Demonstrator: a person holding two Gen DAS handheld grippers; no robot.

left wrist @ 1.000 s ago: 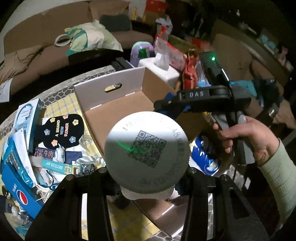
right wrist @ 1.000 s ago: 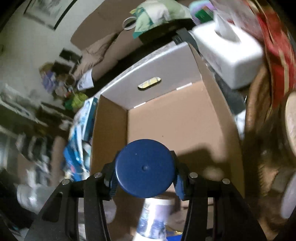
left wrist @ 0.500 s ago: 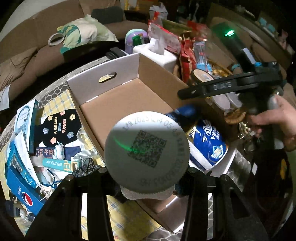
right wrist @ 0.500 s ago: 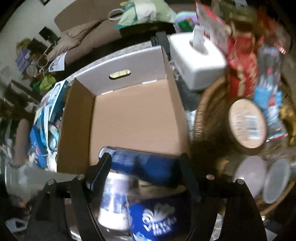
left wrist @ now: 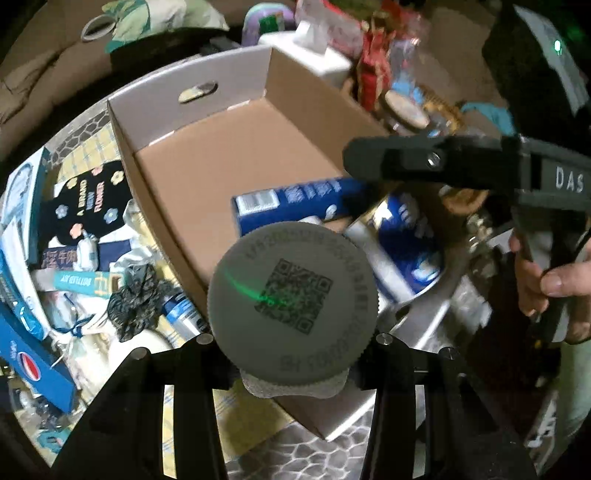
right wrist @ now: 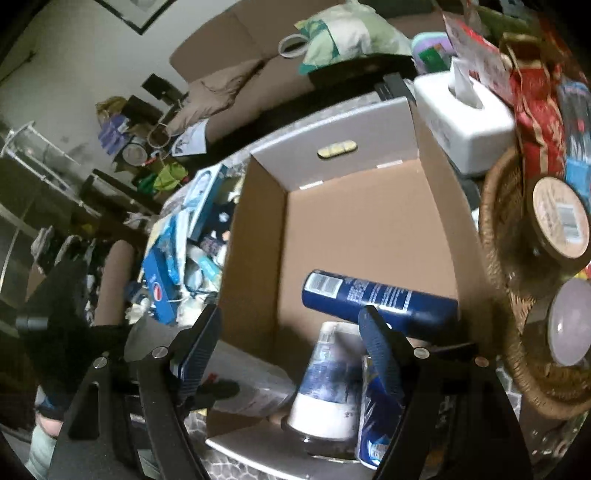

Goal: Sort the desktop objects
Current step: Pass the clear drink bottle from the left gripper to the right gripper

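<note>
right wrist view: my right gripper is spread wide and empty above the open brown cardboard box, where the dark blue spray can lies. my left gripper clamps a grey-lidded jar, ready for boxing; the jar's body is hidden.

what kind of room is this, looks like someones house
Most likely a lived-in living room at home. A brown sofa with a cushion runs behind a cluttered table, where a white tissue box and a wicker basket of snacks sit beside the open cardboard box.
</note>
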